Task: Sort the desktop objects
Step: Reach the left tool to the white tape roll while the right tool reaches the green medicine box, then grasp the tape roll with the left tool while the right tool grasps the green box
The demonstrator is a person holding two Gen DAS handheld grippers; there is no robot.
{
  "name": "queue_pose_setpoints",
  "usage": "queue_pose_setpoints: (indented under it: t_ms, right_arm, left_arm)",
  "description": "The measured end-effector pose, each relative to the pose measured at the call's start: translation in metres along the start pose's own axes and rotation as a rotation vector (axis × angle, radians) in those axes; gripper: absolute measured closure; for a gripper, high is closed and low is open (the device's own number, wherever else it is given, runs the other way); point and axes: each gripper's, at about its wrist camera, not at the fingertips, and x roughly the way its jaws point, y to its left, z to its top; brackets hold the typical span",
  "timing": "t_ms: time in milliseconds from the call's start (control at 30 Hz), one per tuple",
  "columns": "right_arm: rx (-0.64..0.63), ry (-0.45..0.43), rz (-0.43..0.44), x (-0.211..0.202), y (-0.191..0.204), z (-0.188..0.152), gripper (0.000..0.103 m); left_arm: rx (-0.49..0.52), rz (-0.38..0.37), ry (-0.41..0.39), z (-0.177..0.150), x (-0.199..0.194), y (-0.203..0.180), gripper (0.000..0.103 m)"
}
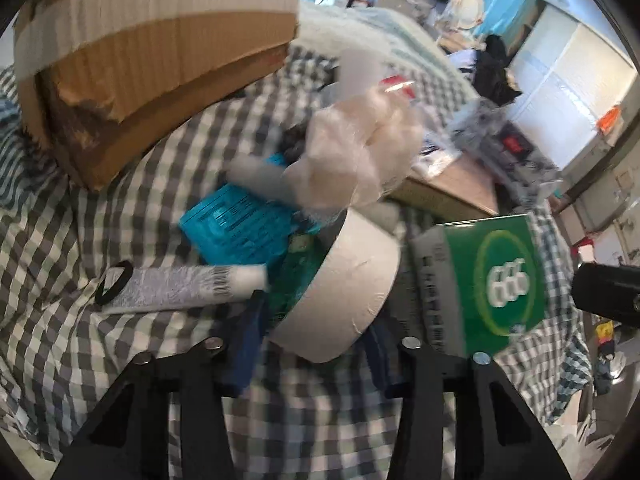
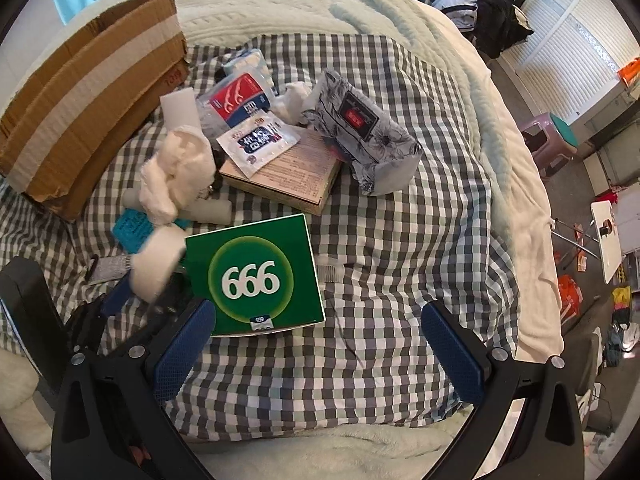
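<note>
A white roll (image 1: 340, 280) sits between the blue pads of my left gripper (image 1: 316, 336), which press on its two sides just above the checked cloth (image 1: 100, 208). The right wrist view shows the same roll (image 2: 160, 260) in the left gripper's fingers, left of a green box marked 666 (image 2: 256, 276). My right gripper (image 2: 320, 344) stands wide open over the checked cloth (image 2: 400, 280), nothing between its pads; its left finger (image 2: 184, 344) overlaps the green box's near corner. Behind the roll lie a teal box (image 1: 236, 224), a grey tube (image 1: 172, 288) and a white plush toy (image 1: 360, 152).
An open cardboard box (image 2: 88, 100) stands at the back left. Further back lie a flat beige box (image 2: 288, 176), a floral tissue pack (image 2: 368, 136), a red packet (image 2: 240, 96) and a wipes pouch (image 2: 260, 140). A pale blanket (image 2: 360, 8) borders the cloth; the bed edge drops off on the right.
</note>
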Motion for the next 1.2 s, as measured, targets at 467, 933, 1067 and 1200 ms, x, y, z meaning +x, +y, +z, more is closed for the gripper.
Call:
queue_pose_setpoints:
  t_ms: [467, 933, 1067, 1200]
  right_arm:
    - [-0.117, 0.013, -0.02, 0.044, 0.039, 0.002, 0.0]
    - [-0.051, 0.055, 0.066, 0.053, 0.046, -0.001, 0.0]
    - [-0.093, 0.074, 0.044, 0.058, 0.059, -0.006, 0.0]
    - [-0.11, 0.103, -0.008, 0.07, 0.064, -0.015, 0.007]
  left_arm:
    - [-0.021, 0.007, -0.044, 0.004, -0.016, 0.023, 0.071]
    - [-0.109, 0.028, -0.105, 0.025, -0.061, 0.043, 0.073]
    - [-0.093, 0.28, 0.004, 0.034, -0.052, 0.049, 0.078]
    - [-0.241, 0.044, 0.051, 0.02, -0.046, 0.068, 0.078]
